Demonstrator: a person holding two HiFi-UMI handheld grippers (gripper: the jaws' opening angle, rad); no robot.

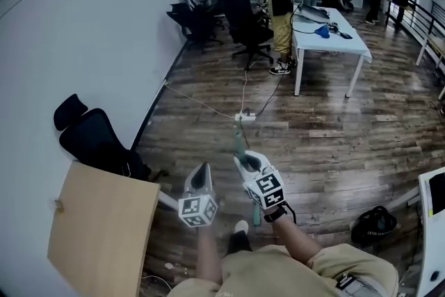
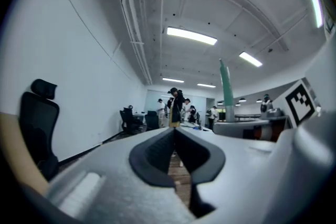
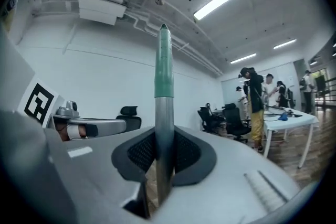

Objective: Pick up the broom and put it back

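Note:
The broom shows only as its handle: a metal pole with a green grip (image 3: 164,71) that stands upright between the jaws in the right gripper view. My right gripper (image 3: 164,140) is shut on that pole. From the head view the green end (image 1: 238,143) pokes out past the right gripper (image 1: 247,161), and a teal stretch of the handle shows below my hand; the broom's head is hidden. Beside it on the left, my left gripper (image 1: 201,172) points the same way, its jaws (image 2: 174,131) closed with nothing between them. The broom handle (image 2: 226,86) rises to its right.
A wooden tabletop (image 1: 104,233) lies at the lower left, with a black office chair (image 1: 94,139) by the white wall. On the wood floor ahead lie a power strip (image 1: 245,117) and cables. Farther back stand a white table (image 1: 327,35), office chairs (image 1: 247,24) and several people. A black bag (image 1: 374,222) sits at the right.

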